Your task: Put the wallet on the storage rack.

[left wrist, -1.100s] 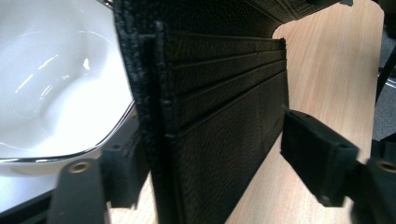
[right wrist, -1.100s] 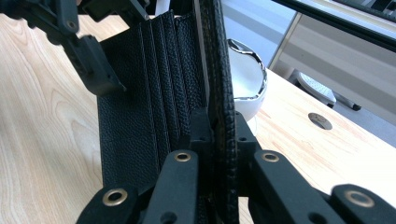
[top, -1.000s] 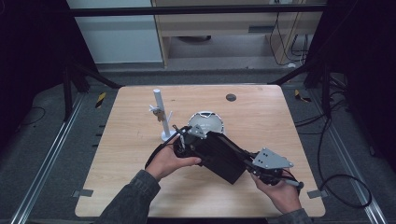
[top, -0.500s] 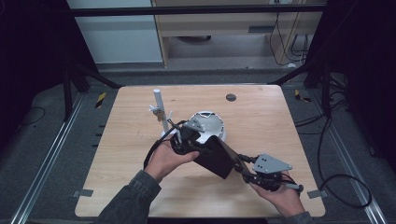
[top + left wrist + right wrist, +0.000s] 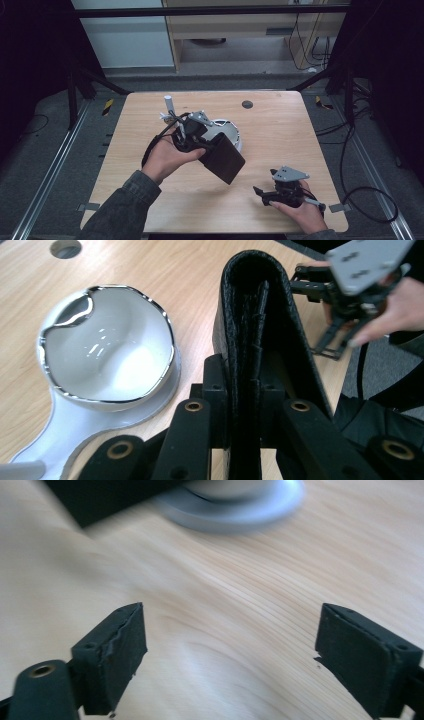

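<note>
The left tongs (image 5: 200, 137) clamp what looks like a folded black wallet (image 5: 223, 158), lifted above the counter (image 5: 280, 130) beside the white dish (image 5: 107, 342). The right tongs (image 5: 263, 195) have just been opening, empty. Next: carry it single-handed, grip firm.

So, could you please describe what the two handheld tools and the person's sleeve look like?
Both are black with perforated link arms and square pads. The right claw carries a grey three-cornered plate; the left claw trails a black cable. The left sleeve is dark grey-green.

Pale wooden table (image 5: 280, 135) bearing white dish (image 5: 231, 134), perhaps a post (image 5: 169, 106).
</note>
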A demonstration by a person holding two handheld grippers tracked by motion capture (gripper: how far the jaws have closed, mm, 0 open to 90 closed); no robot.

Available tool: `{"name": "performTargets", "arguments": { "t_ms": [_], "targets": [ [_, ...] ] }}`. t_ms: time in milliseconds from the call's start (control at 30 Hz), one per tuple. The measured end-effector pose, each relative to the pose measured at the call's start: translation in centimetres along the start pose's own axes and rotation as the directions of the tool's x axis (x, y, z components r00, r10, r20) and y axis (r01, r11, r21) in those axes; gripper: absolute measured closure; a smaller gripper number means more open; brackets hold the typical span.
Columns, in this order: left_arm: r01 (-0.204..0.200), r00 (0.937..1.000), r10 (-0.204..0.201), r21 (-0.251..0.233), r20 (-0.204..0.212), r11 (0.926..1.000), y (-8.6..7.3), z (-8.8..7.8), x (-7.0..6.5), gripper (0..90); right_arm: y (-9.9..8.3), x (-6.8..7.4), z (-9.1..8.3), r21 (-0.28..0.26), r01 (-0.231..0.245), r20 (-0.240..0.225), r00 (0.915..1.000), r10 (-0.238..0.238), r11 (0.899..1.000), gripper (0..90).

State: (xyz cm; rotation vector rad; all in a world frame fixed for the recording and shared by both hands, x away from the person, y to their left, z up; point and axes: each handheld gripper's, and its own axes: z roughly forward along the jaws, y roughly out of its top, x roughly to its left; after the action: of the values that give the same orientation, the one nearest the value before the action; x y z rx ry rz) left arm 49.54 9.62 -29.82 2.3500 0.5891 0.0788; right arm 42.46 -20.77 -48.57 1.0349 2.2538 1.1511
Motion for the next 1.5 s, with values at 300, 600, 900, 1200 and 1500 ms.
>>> {"name": "performTargets", "arguments": {
  "t_ms": [300,600,900,1200,1500],
  "targets": [
    [0.024,0.9992,-0.025,-0.017,-0.031,0.9996,2.0,-1.8,0.7,80.2,-1.4,-2.8,1.2,0.085,-0.149,0.106,0.9846,0.139,0.985,8.9],
    [0.007,0.9991,-0.008,-0.021,-0.043,0.9998,4.3,-2.3,0.9,80.3,-1.6,-2.9,1.7,0.109,-0.167,0.125,0.9803,0.153,0.98,7.2],
    [0.019,0.995,-0.024,-0.052,-0.097,0.9985,5.4,-3.0,1.6,80.3,-1.6,-2.9,1.8,0.115,-0.169,0.13,0.9795,0.154,0.979,6.9],
    [0.067,0.9834,-0.074,-0.044,-0.166,0.9968,5.2,-2.7,3.7,80.3,-1.9,-2.7,2.0,0.124,-0.153,0.155,0.979,0.133,0.981,6.3],
    [0.081,0.9802,-0.084,-0.028,-0.179,0.9963,5.0,-0.8,4.6,80.3,-2.0,-2.8,1.9,0.12,-0.153,0.154,0.9791,0.134,0.981,6.3]
  ]
}}
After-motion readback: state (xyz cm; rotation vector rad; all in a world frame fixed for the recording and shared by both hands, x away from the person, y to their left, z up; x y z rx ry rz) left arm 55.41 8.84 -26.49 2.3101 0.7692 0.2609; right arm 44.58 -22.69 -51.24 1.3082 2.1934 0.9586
